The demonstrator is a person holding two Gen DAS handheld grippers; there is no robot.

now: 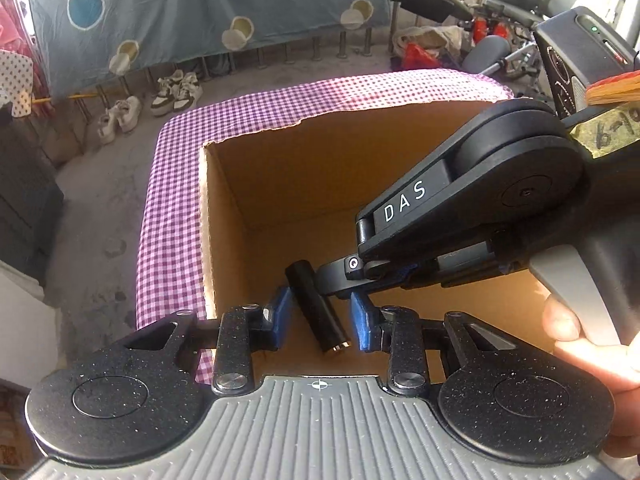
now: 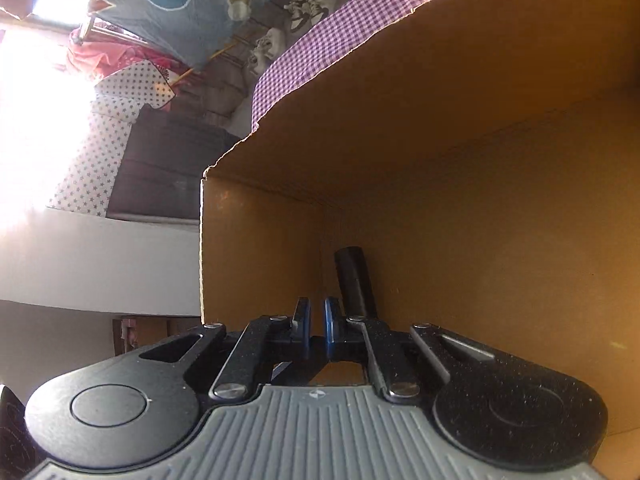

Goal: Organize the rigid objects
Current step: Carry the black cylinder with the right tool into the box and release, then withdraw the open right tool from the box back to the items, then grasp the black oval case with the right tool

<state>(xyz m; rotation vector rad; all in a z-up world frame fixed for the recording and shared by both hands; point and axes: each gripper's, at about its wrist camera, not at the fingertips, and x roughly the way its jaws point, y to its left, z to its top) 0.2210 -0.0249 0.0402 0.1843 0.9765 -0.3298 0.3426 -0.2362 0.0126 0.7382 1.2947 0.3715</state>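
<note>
Black cylinder in the cardboard box, both grippers over it.

My left gripper (image 1: 320, 318) stands wide open astride the black cylinder (image 1: 316, 310), pads clear of it. My right gripper (image 2: 317, 328) reaches into the cardboard box (image 1: 280, 184) from the right, fingers nearly closed and empty, the cylinder just beside its tip.

Left gripper (image 1: 318, 320) agape, right gripper (image 2: 317, 330) nearly closed
</note>
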